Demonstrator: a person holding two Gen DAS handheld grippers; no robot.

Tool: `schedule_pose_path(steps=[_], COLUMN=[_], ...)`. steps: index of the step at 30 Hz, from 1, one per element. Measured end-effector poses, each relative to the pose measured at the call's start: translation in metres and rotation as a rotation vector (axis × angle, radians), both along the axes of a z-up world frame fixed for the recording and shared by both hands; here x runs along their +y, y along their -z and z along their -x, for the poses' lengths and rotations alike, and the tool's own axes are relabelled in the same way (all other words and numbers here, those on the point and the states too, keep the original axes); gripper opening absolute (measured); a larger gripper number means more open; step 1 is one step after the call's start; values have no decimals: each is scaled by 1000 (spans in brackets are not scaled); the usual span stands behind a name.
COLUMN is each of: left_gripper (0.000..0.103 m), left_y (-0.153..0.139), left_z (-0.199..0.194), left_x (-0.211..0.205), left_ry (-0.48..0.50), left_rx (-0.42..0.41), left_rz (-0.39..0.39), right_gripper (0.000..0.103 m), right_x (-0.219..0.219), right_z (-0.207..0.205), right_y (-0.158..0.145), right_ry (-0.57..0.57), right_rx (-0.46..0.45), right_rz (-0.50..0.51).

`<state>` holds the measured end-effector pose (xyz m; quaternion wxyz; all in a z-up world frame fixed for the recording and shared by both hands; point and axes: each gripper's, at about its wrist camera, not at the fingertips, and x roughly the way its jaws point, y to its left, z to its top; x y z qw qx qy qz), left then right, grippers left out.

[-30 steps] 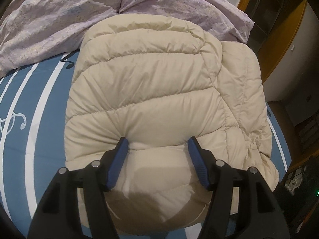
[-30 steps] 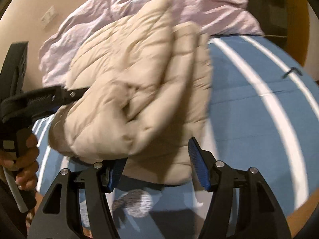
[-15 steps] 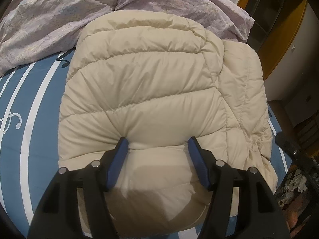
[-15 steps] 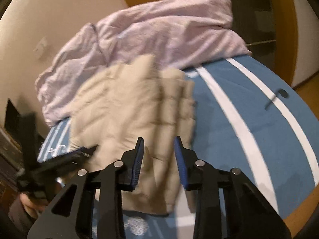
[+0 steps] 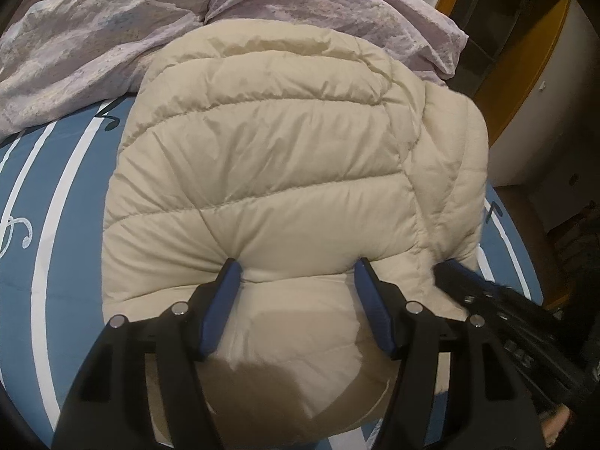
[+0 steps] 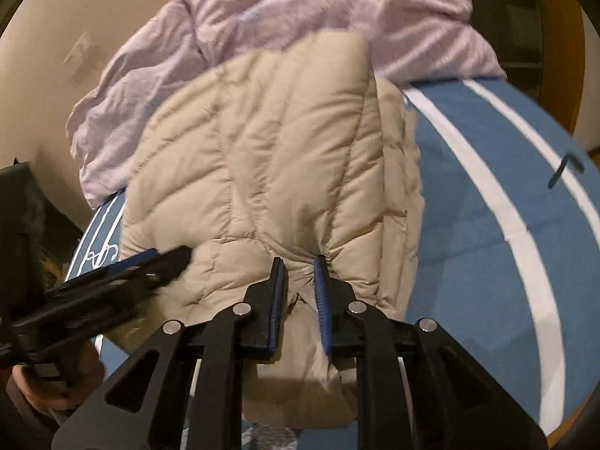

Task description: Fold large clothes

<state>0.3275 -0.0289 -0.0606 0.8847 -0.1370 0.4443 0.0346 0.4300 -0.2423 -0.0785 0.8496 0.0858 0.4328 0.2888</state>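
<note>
Item: 1 cream puffer jacket [image 5: 262,172], folded into a bundle, lying on the blue striped bed [image 5: 48,225] beside a lilac duvet [image 5: 93,30].
Left gripper [image 5: 294,273]: spread wide, pressing the near edge flat, apparently to steady the bundle.
Right gripper [image 6: 300,273]: pinching a fold of jacket hem, likely to tuck it.

Jacket [image 5: 285,172]: cream quilted cloth, puffed between stitched seams; faint sheen, finely wrinkled
Bedsheet [image 5: 71,225]: blue woven cloth with white stripes — matt, smooth
Duvet [image 5: 112,26]: pale lilac cloth, faintly printed; matt, heavily creased
Left gripper [image 5: 296,285]: black matt plastic frame; blue pads, ribbed; bright metal screw heads
Right gripper [image 6: 300,281]: same black plastic, blue pads
Door frame [image 5: 525,60]: orange-brown wood — smooth, slight gloss
</note>
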Motion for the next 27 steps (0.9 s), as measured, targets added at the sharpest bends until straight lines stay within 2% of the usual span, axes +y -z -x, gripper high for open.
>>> schedule_pose_path(steps=[8, 12, 15, 17, 21, 23, 25, 27], left_gripper=[61, 61, 61, 61, 61, 61, 62, 64], left_y=[-16, -30, -40, -48, -58, -55, -46, -30], left_z=[3, -1, -8, -14, -32, -42, -51, -61], left_x=[1, 11, 23, 29, 40, 44, 46, 48], left_ry=[28, 15, -9, -28, -73, -82, -83, -81], left_rx=[-34, -58, -74, -89, -115, -107, -92, -61], left_rz=[20, -2, -40, -93, -261, -305, -323, -306], right_gripper=[15, 15, 15, 15, 15, 15, 15, 15], right_x=[-14, -18, -17, -17, -17, -17, -16, -16], right_z=[-10, -11, -12, -12, -12, -13, -13, -13], right_y=[19, 23, 23, 23, 23, 23, 23, 22], right_ry=[25, 24, 20, 18, 14, 12, 12, 12], right_rx=[40, 45, 42, 42, 46, 49, 51, 49], right_rz=[-21, -31, -24, -22, -29, -31, -27, -20])
